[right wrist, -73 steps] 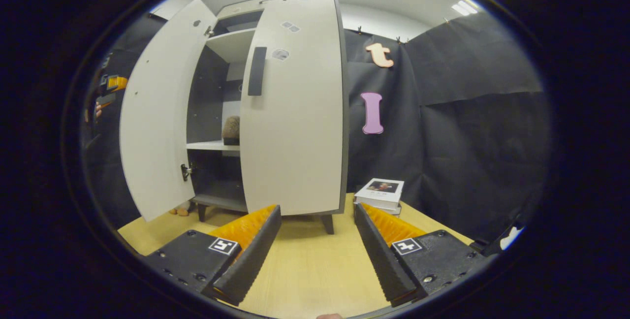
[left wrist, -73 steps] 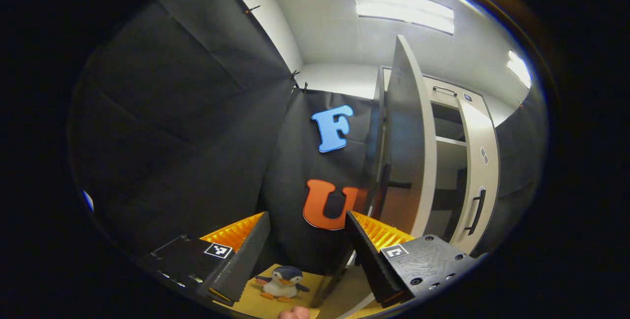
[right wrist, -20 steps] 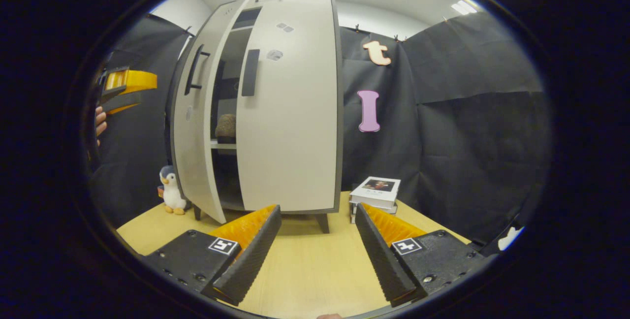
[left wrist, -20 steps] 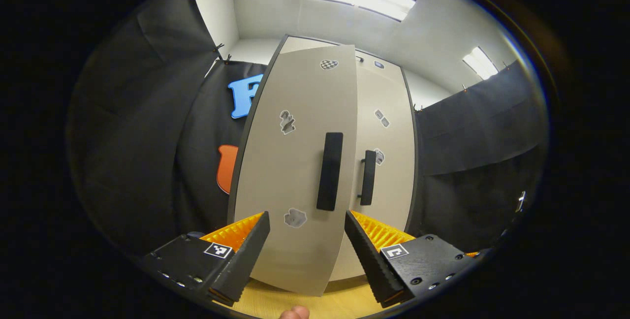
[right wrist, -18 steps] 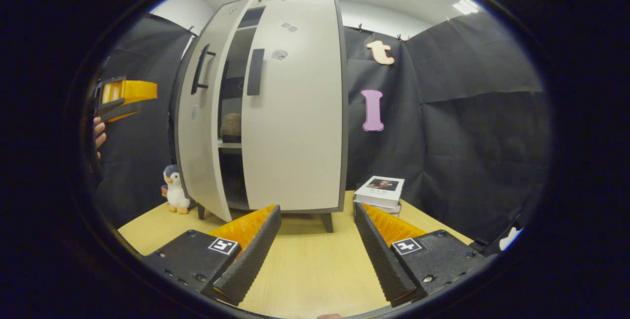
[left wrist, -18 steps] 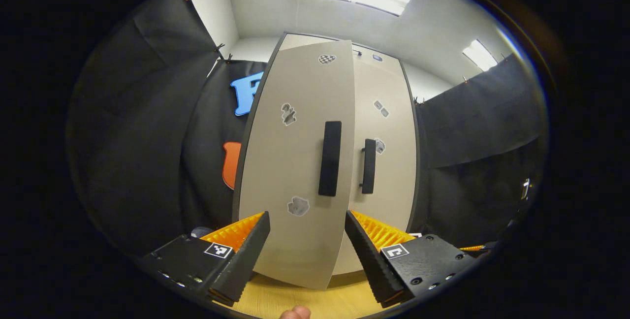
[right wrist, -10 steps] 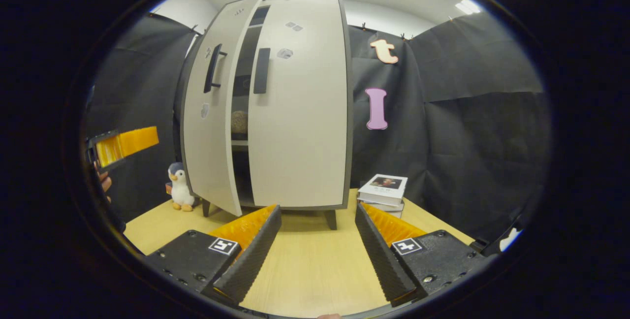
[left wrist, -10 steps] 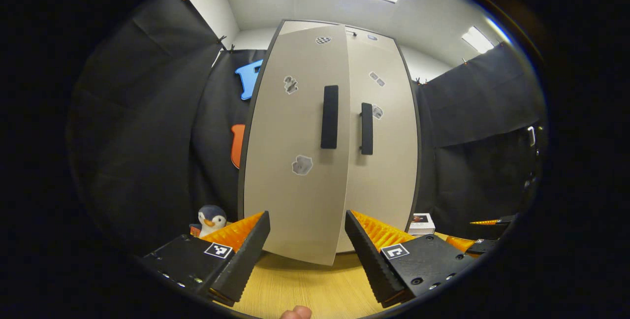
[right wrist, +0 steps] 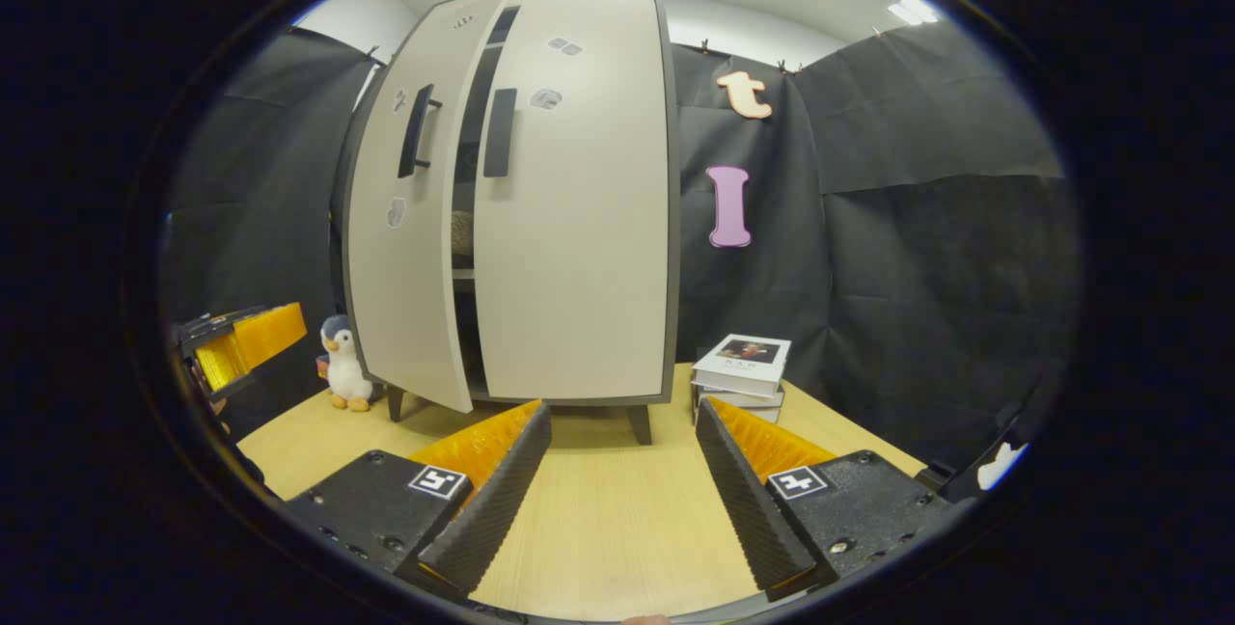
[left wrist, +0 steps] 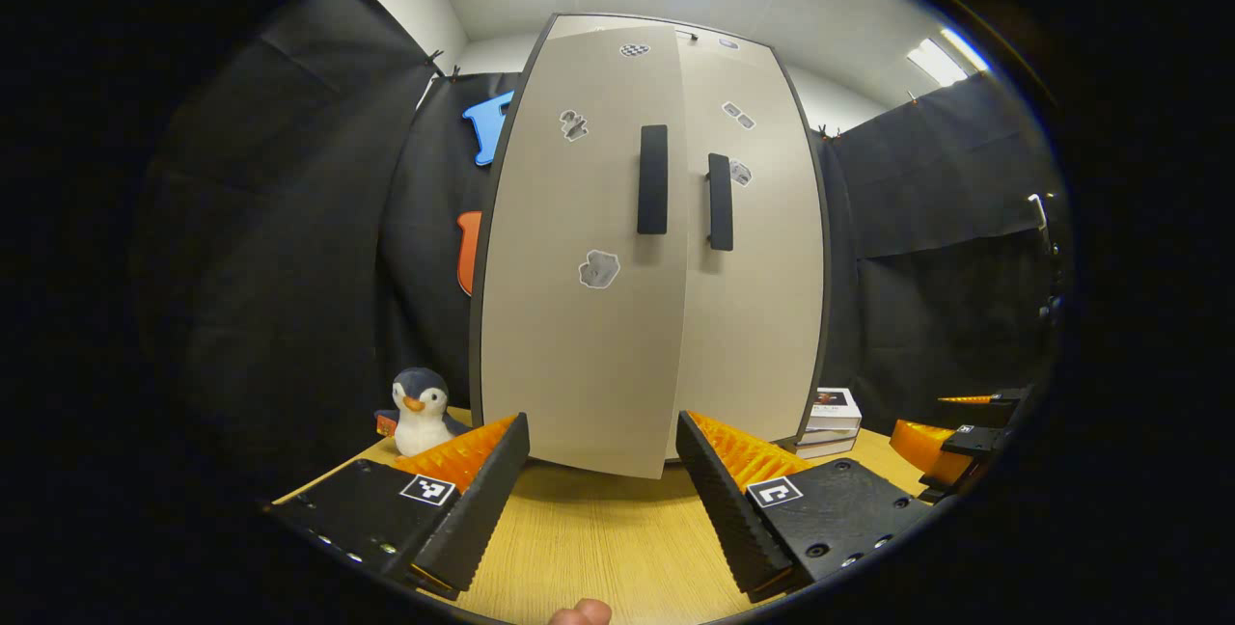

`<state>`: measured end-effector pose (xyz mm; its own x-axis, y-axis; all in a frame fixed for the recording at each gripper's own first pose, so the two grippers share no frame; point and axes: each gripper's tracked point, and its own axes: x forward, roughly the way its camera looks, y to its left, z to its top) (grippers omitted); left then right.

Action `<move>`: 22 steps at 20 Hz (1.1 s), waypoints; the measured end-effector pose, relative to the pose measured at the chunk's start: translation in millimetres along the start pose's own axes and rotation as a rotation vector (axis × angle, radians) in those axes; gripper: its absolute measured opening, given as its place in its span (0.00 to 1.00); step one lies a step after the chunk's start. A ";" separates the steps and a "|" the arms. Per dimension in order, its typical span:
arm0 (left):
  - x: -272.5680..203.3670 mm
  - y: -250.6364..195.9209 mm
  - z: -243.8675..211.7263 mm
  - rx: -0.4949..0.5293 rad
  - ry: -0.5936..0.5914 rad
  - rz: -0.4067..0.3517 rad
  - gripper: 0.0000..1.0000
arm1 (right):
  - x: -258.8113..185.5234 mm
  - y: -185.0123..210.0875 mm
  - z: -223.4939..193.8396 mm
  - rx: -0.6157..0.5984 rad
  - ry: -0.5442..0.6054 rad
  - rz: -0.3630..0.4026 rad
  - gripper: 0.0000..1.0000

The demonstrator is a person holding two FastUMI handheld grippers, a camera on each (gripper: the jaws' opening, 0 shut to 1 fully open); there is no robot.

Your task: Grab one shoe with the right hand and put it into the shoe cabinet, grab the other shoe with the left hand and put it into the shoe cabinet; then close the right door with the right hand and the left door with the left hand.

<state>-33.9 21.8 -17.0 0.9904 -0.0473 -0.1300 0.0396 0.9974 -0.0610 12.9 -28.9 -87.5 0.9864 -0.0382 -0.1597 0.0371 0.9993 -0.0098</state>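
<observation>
— Pale-grey doors are filling the middle of the left gripper view: the shoe cabinet [left wrist: 666, 249] is standing on the wooden table [left wrist: 598, 548], and its left door [left wrist: 579, 249] is sitting slightly proud of the right door [left wrist: 757, 249].

— Is it shutting flush?

— No. In the right gripper view the left door [right wrist: 405, 220] is hanging ajar, leaving a dark slit beside the right door [right wrist: 579, 220], which is lying closed. Through the slit a brownish shoe [right wrist: 463, 231] is resting on a shelf; the second shoe I cannot make out.

— And the grippers?

— The left gripper [left wrist: 603, 471] is hovering in front of the cabinet, fingers spread wide, holding nothing. The right gripper [right wrist: 622, 471] is likewise gaping over the table, empty.

— Any writing?

— Small stickers are dotting both doors, too small to read. Black handles [left wrist: 653, 179] are flanking the seam. A stack of books [right wrist: 741, 369] is lying just right of the cabinet; its cover print is illegible. A penguin plush toy [left wrist: 420, 410] is sitting by the left corner.
</observation>
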 end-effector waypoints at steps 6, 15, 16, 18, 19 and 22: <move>-1.8 -3.2 3.5 0.013 0.000 -0.010 0.94 | 1.4 0.3 3.3 0.010 0.001 -0.006 0.99; 3.8 -9.2 8.6 0.018 -0.007 -0.028 0.94 | 7.6 1.8 6.8 0.014 -0.001 -0.002 0.99; 4.3 -10.1 8.7 0.019 -0.006 -0.031 0.94 | 7.8 3.5 6.1 0.016 0.001 0.002 0.99; 4.8 -12.1 9.7 0.017 -0.005 -0.034 0.94 | 8.5 6.5 4.3 0.019 0.009 0.011 0.99; 5.1 -13.0 10.3 0.017 -0.006 -0.034 0.94 | 8.5 8.0 3.9 0.017 0.012 0.015 0.99; 5.4 -14.9 13.3 0.019 -0.014 -0.039 0.94 | 8.6 11.1 3.8 0.014 0.013 0.023 0.99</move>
<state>-27.3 7.4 -3.6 0.9897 -0.0857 -0.1143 0.0808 0.9956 -0.0467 22.4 -18.2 -85.2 0.9850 -0.0155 -0.1721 0.0171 0.9998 0.0082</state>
